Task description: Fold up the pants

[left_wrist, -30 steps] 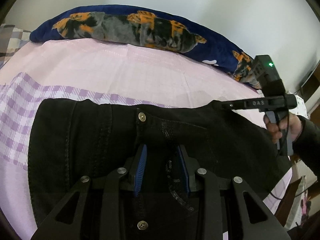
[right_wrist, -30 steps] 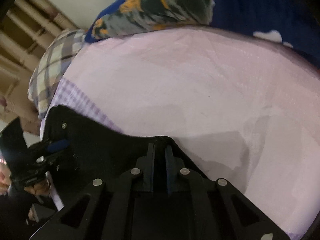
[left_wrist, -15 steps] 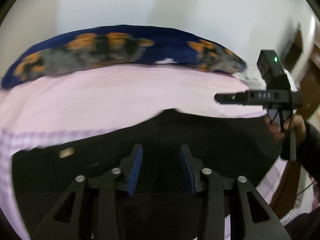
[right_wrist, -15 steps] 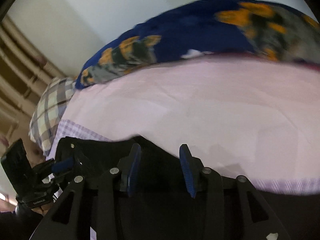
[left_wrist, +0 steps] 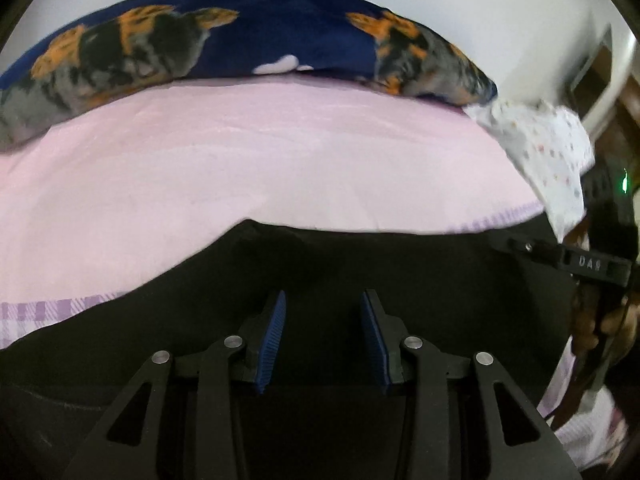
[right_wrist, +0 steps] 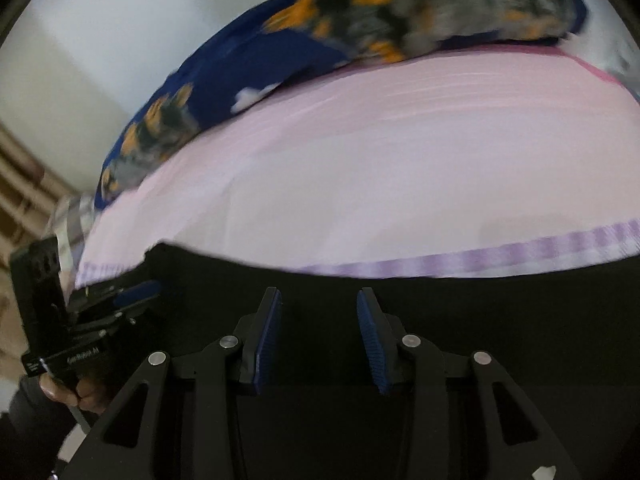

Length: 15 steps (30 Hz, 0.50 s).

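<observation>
both tools parted and empty: left tool (left_wrist: 322, 336) and right tool (right_wrist: 318, 338), jaws just opened, nothing between the blue pads, poised over the black pants (left_wrist: 360, 272). pants spread dark across the near edge of the bed (left_wrist: 280, 152), over pink sheet with lilac check border. probably one fold laid and released; further folds apparently left. beyond, navy patterned blanket (left_wrist: 260, 40) along the wall.

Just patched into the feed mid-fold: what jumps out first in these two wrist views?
The black pants fill the near half of both views, spread on the pink bedsheet. Along the far edge lies a navy blanket with orange and grey patches. Both the left gripper and right gripper hang over the pants, jaws apart, gripping nothing.
</observation>
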Tool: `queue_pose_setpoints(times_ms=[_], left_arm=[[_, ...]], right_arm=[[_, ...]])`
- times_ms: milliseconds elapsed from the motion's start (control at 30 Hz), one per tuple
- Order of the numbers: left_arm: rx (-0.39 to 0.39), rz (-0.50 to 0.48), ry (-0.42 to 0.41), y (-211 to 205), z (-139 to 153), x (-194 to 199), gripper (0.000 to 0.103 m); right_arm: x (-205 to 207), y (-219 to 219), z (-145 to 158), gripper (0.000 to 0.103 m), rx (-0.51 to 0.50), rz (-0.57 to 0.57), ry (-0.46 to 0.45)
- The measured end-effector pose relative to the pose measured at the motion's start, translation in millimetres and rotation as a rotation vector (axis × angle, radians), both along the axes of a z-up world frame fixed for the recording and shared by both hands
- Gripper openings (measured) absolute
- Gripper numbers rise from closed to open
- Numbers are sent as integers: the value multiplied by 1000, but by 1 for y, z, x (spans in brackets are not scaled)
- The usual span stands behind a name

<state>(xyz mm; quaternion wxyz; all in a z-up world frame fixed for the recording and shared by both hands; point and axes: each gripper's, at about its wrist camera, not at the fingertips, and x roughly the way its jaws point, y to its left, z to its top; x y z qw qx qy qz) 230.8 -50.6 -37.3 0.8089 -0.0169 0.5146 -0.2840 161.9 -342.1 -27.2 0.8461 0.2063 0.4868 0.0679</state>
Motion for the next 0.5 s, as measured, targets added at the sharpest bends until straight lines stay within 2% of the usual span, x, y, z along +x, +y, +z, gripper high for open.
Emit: queue_pose_setpoints(times_ms=[100,167,233,500], left_arm=[[35,1,-18,-3,-2,-2,40],[79,-5,-52,-9,-3,-9,40],[93,14,-49,-10,-1,-14,40],[74,30,-33,1,21,-52,42]], right_arm=[[-19,-30,6,37,28,-57,-14],[-41,-56,11,41,48,-104,-26],[-63,-79,13,43,73,-147,-26],[-187,-191,22,43,116,-430,18]])
